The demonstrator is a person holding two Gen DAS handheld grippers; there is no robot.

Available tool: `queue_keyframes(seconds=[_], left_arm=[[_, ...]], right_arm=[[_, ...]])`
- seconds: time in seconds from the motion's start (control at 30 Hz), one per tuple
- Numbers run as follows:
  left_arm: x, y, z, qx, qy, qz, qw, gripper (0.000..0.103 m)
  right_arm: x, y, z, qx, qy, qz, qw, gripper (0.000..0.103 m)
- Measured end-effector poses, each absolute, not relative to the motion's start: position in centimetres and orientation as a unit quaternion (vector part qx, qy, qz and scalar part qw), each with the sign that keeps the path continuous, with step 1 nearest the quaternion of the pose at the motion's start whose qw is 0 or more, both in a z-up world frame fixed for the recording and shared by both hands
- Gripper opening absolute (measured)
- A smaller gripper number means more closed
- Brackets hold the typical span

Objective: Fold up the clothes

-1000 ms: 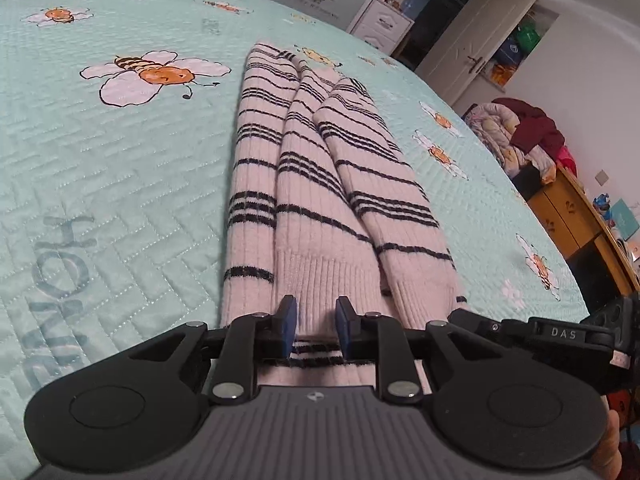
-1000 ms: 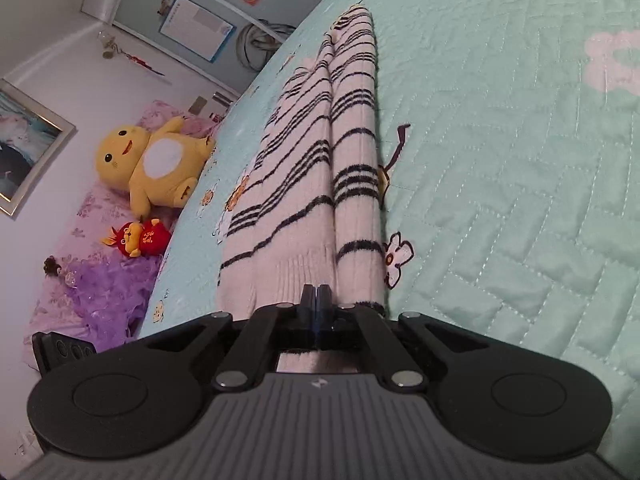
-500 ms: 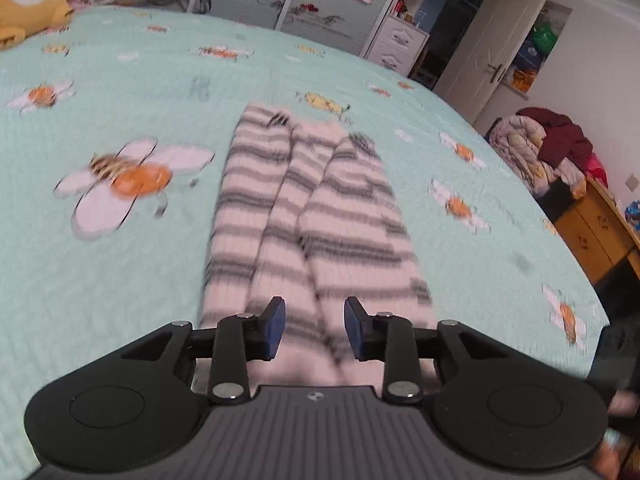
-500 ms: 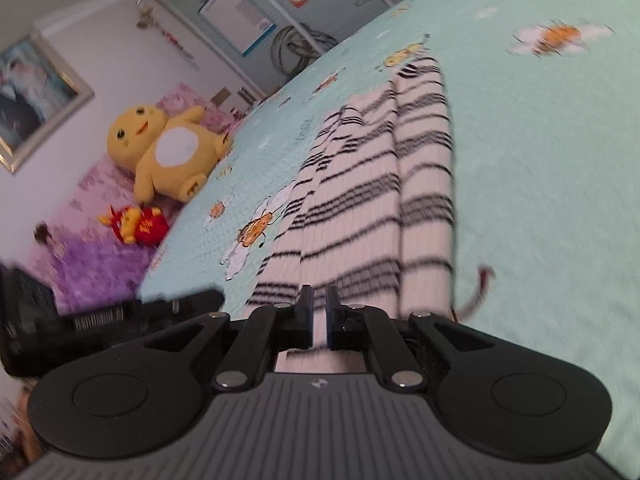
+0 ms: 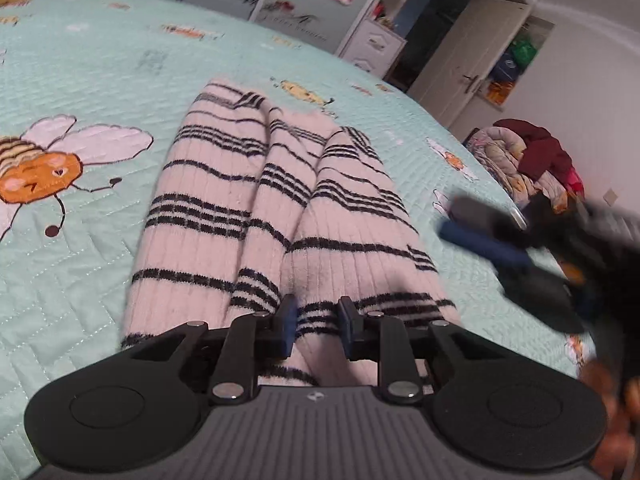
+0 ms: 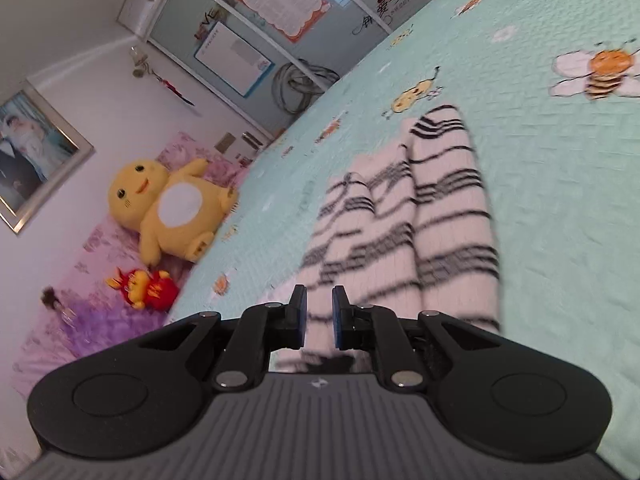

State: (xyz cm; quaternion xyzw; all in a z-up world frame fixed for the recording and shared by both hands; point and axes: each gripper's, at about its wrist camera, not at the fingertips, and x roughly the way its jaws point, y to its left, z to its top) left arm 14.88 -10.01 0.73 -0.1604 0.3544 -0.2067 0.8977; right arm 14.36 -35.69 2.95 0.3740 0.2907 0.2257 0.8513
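Pink ribbed knit garment with thin black stripes (image 5: 280, 208), folded lengthwise into three long lobes, is laid flat on the mint-green quilted bedspread printed with cartoon bees (image 5: 80, 80). In the left wrist view the garment is seen stretching straight ahead from the left gripper (image 5: 317, 330), whose blue-padded fingers (image 5: 287, 330) are held apart with the near hem visible in the gap between them; whether the pads touch the cloth cannot be told. The right gripper (image 5: 500, 256) is seen in the same view as a blurred dark shape with a blue pad, beside the garment's right edge and above the bedspread.

In the right wrist view the garment (image 6: 420, 216) is shown blurred, lying ahead of and slightly to the right of the right gripper (image 6: 319, 322). The jaws of this gripper are likewise parted, nothing is held between them, and the near end of the garment is seen directly beyond and below the tips.

Beyond the bed's left edge, a yellow plush toy with a white belly (image 6: 168, 208) and a small red plush toy (image 6: 144, 286) are seen on a pink floral cover. A heap of mixed clothing (image 5: 528, 160) is seen at the far right of the left wrist view, near a white wardrobe door (image 5: 468, 64).
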Motion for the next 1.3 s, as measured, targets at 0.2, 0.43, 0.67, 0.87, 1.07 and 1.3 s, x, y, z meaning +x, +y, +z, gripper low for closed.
queue_keyframes(seconds=[0.2,0.43,0.67,0.87,1.07,1.3], left_arm=[[13.9,-10.7,0.6,-0.138,0.336,-0.200,0.910,0.027],[14.0,-11.6,1.1,-0.106,0.340,-0.183,0.916,0.027],[14.7,-13.7,5.9,-0.058,0.333,-0.158,0.928,0.031],[19.3,-15.3,4.2,-0.027,0.322,-0.123,0.938,0.041],[19.2,-14.4,1.5,-0.034,0.319,-0.113,0.940,0.044],[19.0,-14.9,1.5,-0.018,0.310,-0.108,0.944,0.044]], right_arm=[[18.7,-35.2,-2.0,0.398,0.325,0.190,0.837,0.006],[18.1,-35.7,-4.0,0.389,0.308,0.202,0.844,0.000],[17.8,-35.9,-4.0,0.396,0.304,0.207,0.842,0.000],[18.0,-36.1,-4.2,0.400,0.302,0.209,0.840,0.000],[18.0,-35.6,-3.7,0.393,0.301,0.209,0.844,0.000],[16.1,-36.4,-0.7,0.375,0.247,0.226,0.864,0.006]])
